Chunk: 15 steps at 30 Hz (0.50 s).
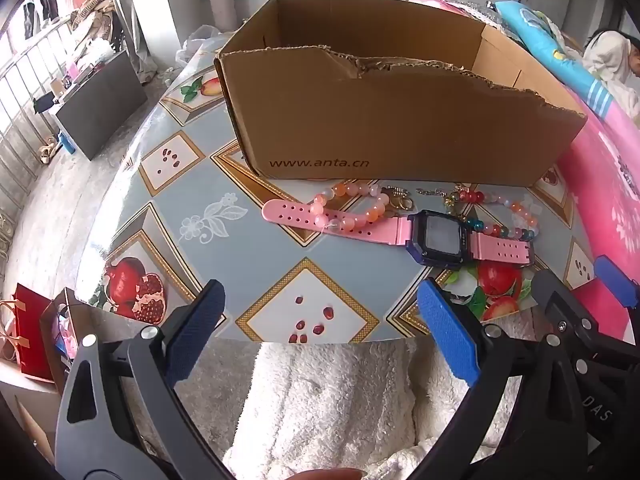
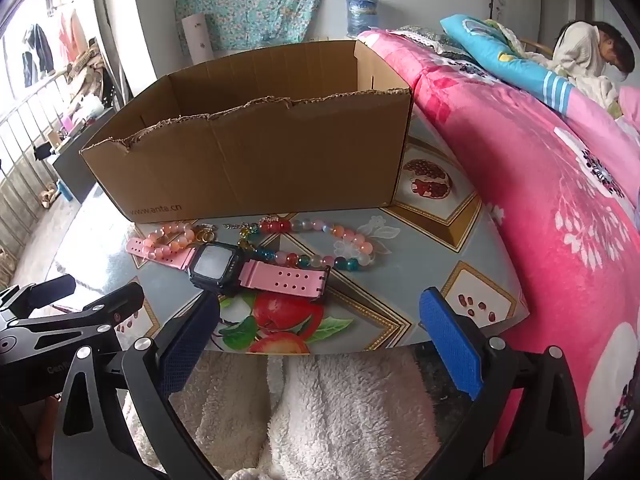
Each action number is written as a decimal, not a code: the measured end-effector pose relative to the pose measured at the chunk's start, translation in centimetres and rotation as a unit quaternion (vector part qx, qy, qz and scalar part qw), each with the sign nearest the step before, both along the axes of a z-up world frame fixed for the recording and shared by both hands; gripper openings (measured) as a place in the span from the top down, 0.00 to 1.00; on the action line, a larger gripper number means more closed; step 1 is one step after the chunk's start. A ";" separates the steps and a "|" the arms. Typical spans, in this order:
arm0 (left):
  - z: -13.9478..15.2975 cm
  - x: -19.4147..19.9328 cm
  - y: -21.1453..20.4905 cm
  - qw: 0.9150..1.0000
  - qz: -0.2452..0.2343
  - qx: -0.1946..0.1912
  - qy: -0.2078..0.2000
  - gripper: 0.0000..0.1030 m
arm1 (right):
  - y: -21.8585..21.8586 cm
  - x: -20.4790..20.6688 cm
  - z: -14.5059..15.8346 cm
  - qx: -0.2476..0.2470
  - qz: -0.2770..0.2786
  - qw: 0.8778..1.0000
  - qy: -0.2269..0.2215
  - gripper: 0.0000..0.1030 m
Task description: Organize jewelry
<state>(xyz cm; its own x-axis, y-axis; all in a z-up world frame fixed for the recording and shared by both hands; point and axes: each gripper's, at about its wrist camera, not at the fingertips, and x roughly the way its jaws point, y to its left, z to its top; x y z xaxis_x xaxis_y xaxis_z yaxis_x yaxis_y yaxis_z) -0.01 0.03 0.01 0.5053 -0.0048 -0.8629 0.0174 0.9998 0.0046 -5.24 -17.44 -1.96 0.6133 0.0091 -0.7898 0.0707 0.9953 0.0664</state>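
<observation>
Both tools hang over the near edge of the surface (image 2: pixel 460 276), above a white fleecy lap, and nothing is in hand yet: the left gripper (image 1: pixel 320 324) has its jaws spread wide and bare, and the right gripper (image 2: pixel 320 332) shows the same, jaws gaping with only the fruit-patterned cover between them. So this looks like the very start, the approach before the first pick. Just beyond the right tool lies the pink watch (image 2: pixel 224 266), dark face up, strap stretched flat and running roughly parallel to the near edge. Its left strap end is tangled with a peach bead bracelet (image 2: pixel 172 240), and a longer multicoloured bead strand (image 2: pixel 340 246) loops behind its right strap end, with small gold rings or a clasp (image 2: pixel 204 235) just beside the beads. Farther back, touching nothing but the surface, stands the open cardboard box (image 2: pixel 248 160), its torn front wall facing us, seemingly where everything goes. The next move, I'd say, calls for dropping onto one piece, likely the nearest watch, pinching across the strap and lifting it clear of the beads without dragging the bracelet along.
</observation>
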 end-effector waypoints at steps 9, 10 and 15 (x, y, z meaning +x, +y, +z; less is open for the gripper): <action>0.0 0.0 0.1 1.000 -0.002 0.001 0.001 0.09 | 0.1 0.0 0.0 0.000 -0.001 1.000 -0.001 0.05; 0.0 0.1 0.3 1.000 -0.001 0.000 0.002 0.09 | -0.3 -0.4 0.0 -0.001 0.000 1.000 -0.001 0.05; 0.0 0.0 0.3 1.000 -0.001 0.001 0.002 0.09 | -0.3 -0.1 -0.1 -0.002 0.000 1.000 -0.001 0.05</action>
